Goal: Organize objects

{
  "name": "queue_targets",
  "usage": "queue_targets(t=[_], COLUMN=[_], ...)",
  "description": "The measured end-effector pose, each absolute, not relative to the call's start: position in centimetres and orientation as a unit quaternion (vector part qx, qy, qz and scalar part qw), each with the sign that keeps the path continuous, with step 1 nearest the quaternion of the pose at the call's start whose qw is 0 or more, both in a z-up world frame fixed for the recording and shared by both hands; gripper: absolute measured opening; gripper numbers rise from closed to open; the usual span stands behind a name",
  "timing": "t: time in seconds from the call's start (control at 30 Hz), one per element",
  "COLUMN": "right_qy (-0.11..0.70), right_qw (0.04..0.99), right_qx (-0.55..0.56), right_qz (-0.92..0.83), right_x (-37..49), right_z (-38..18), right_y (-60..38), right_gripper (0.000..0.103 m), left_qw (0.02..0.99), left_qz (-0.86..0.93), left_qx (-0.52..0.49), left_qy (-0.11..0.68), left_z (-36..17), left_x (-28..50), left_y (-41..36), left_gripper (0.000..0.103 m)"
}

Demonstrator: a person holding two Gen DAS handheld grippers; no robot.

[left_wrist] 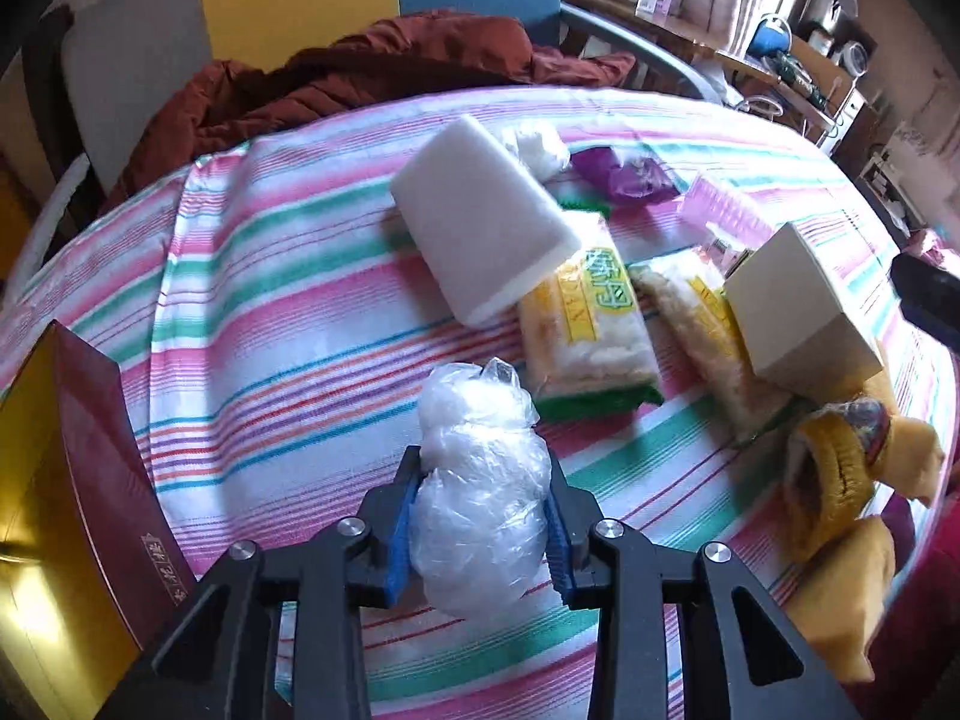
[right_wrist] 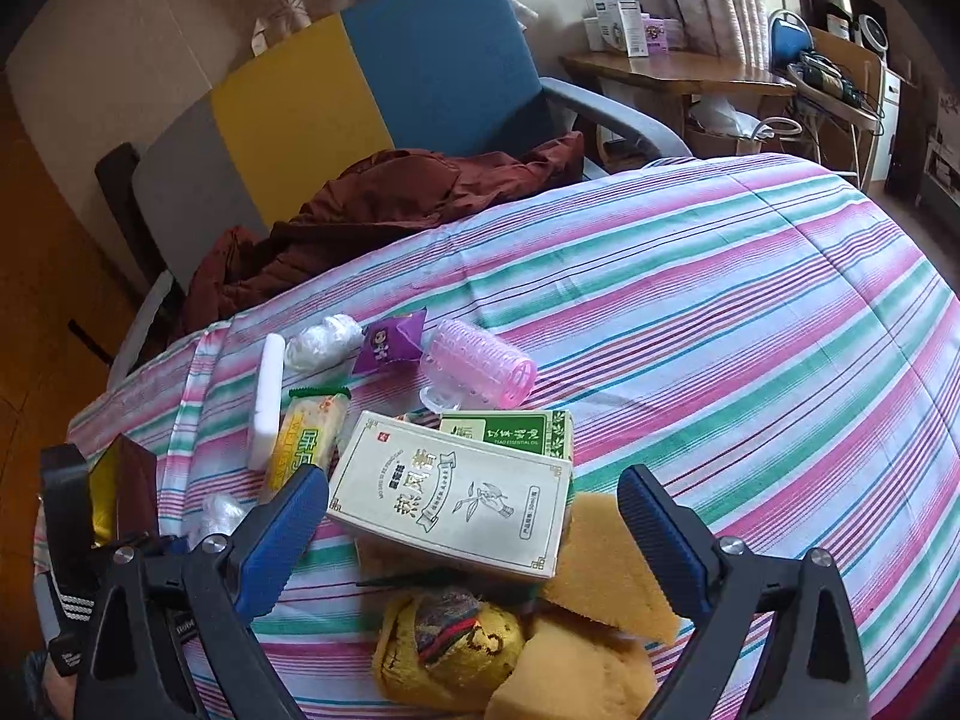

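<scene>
My left gripper (left_wrist: 485, 480) is shut on a crumpled clear plastic bag (left_wrist: 474, 420), held just above the striped cloth (left_wrist: 270, 312). Beyond it lie a white foam block (left_wrist: 480, 222), two yellow snack packets (left_wrist: 585, 330) and a cream box (left_wrist: 798, 306). In the right wrist view my right gripper (right_wrist: 473, 480) stands open over that cream box (right_wrist: 456, 504), its blue pads on either side and apart from it. A green box (right_wrist: 510, 432), a pink hair roller (right_wrist: 480, 372), a purple packet (right_wrist: 390, 342) and a yellow knitted piece (right_wrist: 444, 654) lie around it.
A dark red and gold box (left_wrist: 78, 480) stands at the cloth's left edge. A rust-coloured jacket (right_wrist: 384, 204) is heaped on the blue and yellow chair (right_wrist: 432, 72) behind. A yellow sponge (right_wrist: 606, 570) lies near the front. Bare striped cloth (right_wrist: 750, 312) stretches to the right.
</scene>
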State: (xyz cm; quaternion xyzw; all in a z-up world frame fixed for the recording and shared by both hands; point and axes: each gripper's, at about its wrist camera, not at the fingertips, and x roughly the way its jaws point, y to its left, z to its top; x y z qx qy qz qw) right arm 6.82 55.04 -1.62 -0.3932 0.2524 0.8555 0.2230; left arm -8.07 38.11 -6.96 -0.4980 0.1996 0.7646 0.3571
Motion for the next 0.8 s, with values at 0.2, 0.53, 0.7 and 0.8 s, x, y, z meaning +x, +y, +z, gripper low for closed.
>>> queue_targets(t=[0.2,0.53,0.7,0.8], right_qy=[0.186,-0.069,-0.063,-0.053], right_qw=[0.18,0.043,0.047,0.056], right_qx=[-0.424,-0.549,-0.576,-0.563], right_qz=[0.868,0.832,0.814,0.823], right_x=[5.0,0.2,-1.4,-1.1], right_z=[-1.0,-3.2,-6.0,-5.8], right_y=[53.0,50.6,51.3,51.1], right_gripper=[0.099,0.102,0.078,0.069], left_qw=[0.381,0.415,0.411,0.408], left_qz=[0.773,0.773,0.773,0.775], left_qx=[-0.474,-0.464,-0.472,-0.472], left_qy=[0.181,0.126,0.099,0.094], left_z=[-4.8,-1.5,-1.0,-0.8], left_x=[-6.8,-5.4,-4.9,-4.5], left_y=[36.0,29.9,27.9,26.8], left_gripper=[0.035,0.035,0.036,0.036])
